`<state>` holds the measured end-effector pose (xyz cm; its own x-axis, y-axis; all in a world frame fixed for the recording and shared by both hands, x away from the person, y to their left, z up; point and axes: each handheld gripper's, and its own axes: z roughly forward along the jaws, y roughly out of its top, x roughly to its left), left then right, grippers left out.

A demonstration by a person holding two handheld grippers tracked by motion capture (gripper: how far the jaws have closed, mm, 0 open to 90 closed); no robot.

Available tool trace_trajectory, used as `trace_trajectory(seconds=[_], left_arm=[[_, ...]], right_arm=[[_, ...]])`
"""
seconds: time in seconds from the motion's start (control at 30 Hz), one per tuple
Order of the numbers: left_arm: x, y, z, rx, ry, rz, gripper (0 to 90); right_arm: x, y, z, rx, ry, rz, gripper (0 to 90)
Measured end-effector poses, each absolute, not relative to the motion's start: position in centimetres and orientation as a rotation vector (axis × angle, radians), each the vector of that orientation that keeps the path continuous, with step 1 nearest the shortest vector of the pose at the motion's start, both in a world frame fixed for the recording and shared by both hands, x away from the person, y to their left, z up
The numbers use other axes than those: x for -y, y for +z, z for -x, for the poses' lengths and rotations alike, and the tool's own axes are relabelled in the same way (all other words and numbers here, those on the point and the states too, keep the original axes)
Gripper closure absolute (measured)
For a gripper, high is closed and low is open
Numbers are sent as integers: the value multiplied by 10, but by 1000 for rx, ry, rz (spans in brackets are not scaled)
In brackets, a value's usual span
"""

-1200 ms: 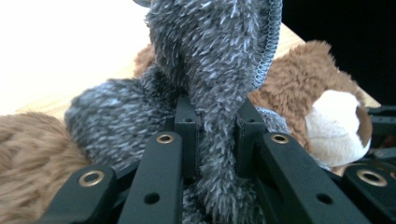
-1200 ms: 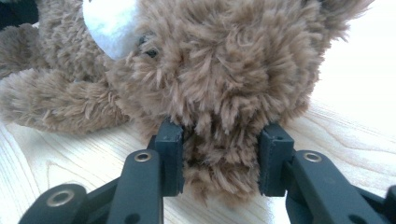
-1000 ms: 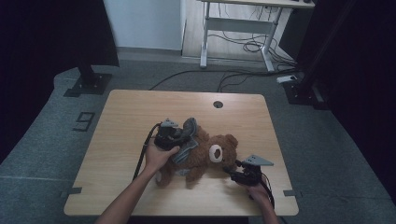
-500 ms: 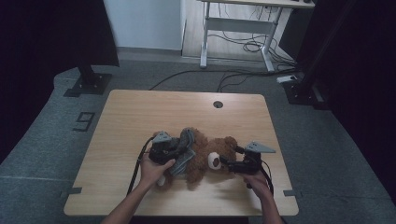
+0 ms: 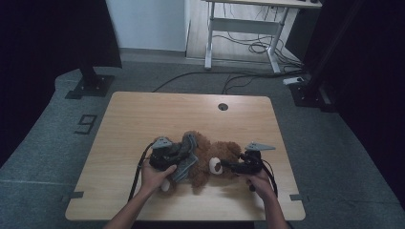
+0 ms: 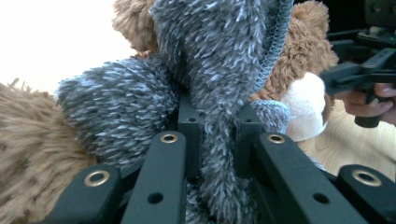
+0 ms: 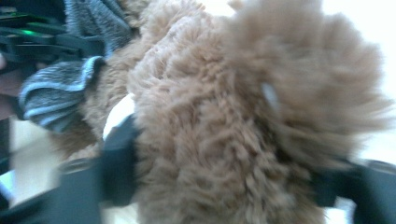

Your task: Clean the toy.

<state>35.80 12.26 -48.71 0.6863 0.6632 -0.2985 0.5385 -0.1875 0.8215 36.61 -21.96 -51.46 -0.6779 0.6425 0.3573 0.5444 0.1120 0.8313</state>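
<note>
A brown teddy bear [image 5: 210, 157] lies near the front middle of the wooden table [image 5: 191, 114], partly wrapped in a grey fuzzy knitted garment [image 5: 187, 153]. My left gripper [image 5: 183, 156] is at the bear's left side. In the left gripper view it [image 6: 217, 151] is shut on a fold of the grey garment [image 6: 219, 70]. My right gripper [image 5: 225, 166] reaches in from the right to the bear's head and pale muzzle [image 5: 214, 165]. In the right gripper view it [image 7: 224, 182] stands wide open, a jaw on each side of the bear's furry head [image 7: 224, 116].
A round cable hole [image 5: 223, 106] sits near the table's far edge. A cable [image 5: 137, 171] trails from the left gripper toward the front edge. Desk legs and floor cables [image 5: 248, 45] lie beyond the table, and a stand base [image 5: 90, 83] sits at far left.
The left gripper drew the grey garment slightly toward the front edge. The right gripper moved left until its jaws were around the bear's head.
</note>
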Motion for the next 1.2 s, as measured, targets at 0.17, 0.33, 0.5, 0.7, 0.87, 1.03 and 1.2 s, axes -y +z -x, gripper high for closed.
trace_trajectory(seconds=[0.17,0.33,0.5,0.7,0.87,1.03,1.2], left_arm=[[-126,-483,-356,-942,164,-1837,781],[-134,-471,-361,-951,201,-1827,782],[-148,-458,-373,-986,228,-1784,783],[-153,-459,-384,-1018,200,-1792,782],[-151,-456,-383,-1012,166,-1782,778],[-124,-431,-379,-929,184,-1798,777],[-69,-407,-381,-838,176,-1848,770]], right_arm=[[217,-515,-354,-2190,1615,-1192,544],[210,-503,-347,-2103,1660,-1106,596],[197,-479,-351,-1963,1777,-1051,698],[181,-472,-365,-2019,1725,-984,674],[189,-478,-361,-2046,1696,-934,665],[197,-487,-352,-2053,1683,-902,660],[202,-499,-341,-2032,1671,-852,651]])
